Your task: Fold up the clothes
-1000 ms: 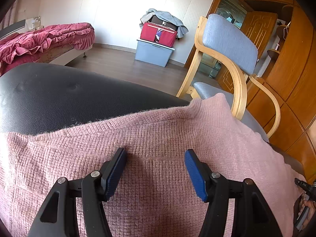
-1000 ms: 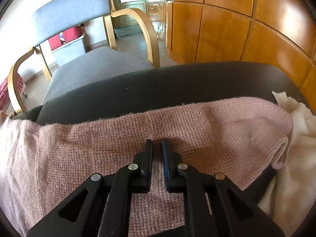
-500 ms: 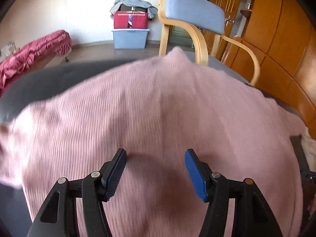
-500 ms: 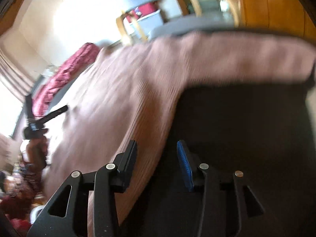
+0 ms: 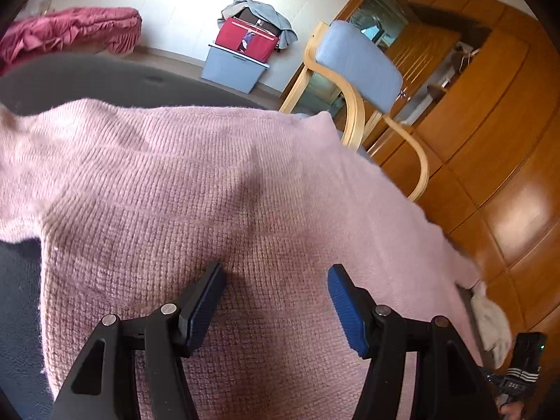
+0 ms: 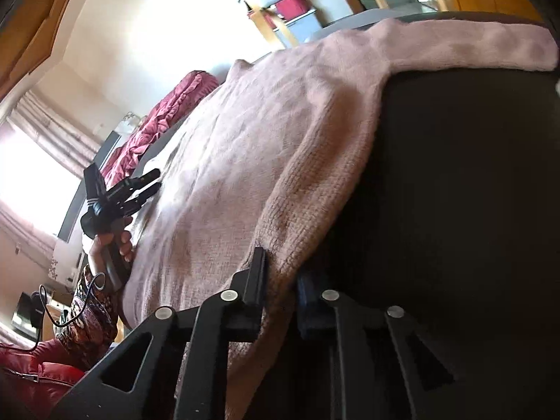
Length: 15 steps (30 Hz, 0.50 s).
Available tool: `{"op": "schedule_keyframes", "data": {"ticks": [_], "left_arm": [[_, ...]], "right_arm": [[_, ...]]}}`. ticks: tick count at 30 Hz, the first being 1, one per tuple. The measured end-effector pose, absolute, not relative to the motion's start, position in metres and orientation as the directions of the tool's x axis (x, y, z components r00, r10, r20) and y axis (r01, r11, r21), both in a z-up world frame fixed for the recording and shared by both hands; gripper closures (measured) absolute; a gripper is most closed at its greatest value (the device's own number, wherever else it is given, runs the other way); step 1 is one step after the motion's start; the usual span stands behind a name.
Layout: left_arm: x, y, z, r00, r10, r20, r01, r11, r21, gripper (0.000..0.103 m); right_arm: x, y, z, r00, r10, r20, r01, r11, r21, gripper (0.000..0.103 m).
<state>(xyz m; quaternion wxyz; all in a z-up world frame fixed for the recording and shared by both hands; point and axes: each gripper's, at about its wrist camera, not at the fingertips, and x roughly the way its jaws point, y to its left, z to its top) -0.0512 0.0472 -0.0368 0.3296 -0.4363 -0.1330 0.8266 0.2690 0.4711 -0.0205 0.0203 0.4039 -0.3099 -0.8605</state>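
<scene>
My left tongs (image 5: 276, 301) stand wide open just above the pink knit sweater (image 5: 217, 210), their blue pads (image 5: 344, 309) apart with nothing pressed between them. The sweater lies spread across the dark worktop (image 5: 87, 77), covering most of it, with one sleeve (image 6: 472, 45) running out along the far edge toward the wooden wardrobe (image 5: 490, 161). My right tongs (image 6: 280, 276) are at the sweater's side edge and are closing: a fold of the knit sits between the two fingers, and they look pressed on it, with bare dark worktop to the right of them. From the right wrist view I can see my left hand (image 6: 112, 241) holding its tool by the handle at the opposite side of the sweater. A small pale cloth (image 5: 490, 322) lies beside the sweater's corner near the wardrobe. Beyond the worktop stands a chair with a blue-grey back and bent wooden arms (image 5: 360, 59), a grey storage box with a red bag on it (image 5: 238, 66) against the white wall, and a bed with a crimson cover (image 5: 70, 31).
</scene>
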Motion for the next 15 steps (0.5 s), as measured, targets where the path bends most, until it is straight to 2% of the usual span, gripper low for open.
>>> {"op": "schedule_keyframes", "data": {"ticks": [1, 7, 9, 12, 13, 15], "left_arm": [[-0.051, 0.047, -0.037, -0.403, 0.659, -0.635, -0.43, -0.749, -0.505, 0.04], [-0.048, 0.043, -0.036, -0.404, 0.653, -0.64, -0.435, -0.753, -0.493, 0.04], [-0.049, 0.043, -0.037, -0.402, 0.658, -0.637, -0.433, -0.749, -0.501, 0.04], [-0.049, 0.038, -0.037, -0.399, 0.666, -0.63, -0.43, -0.743, -0.513, 0.04], [-0.048, 0.037, -0.038, -0.398, 0.668, -0.629, -0.429, -0.741, -0.516, 0.04], [-0.047, 0.039, -0.037, -0.4, 0.664, -0.632, -0.431, -0.745, -0.509, 0.04]], "right_arm": [[0.271, 0.471, -0.018, -0.677, -0.27, -0.684, -0.229, -0.807, 0.544, 0.093], [0.316, 0.502, -0.006, -0.673, -0.11, -0.732, -0.342, -0.831, 0.439, 0.096], [0.322, 0.515, -0.009, -0.649, -0.052, -0.759, -0.392, -0.833, 0.392, 0.103], [0.329, 0.532, -0.023, -0.608, -0.02, -0.794, -0.449, -0.816, 0.364, 0.103], [0.332, 0.536, -0.025, -0.623, -0.027, -0.782, -0.451, -0.804, 0.387, 0.103], [0.324, 0.531, -0.011, -0.646, 0.028, -0.763, -0.434, -0.836, 0.336, 0.102]]}}
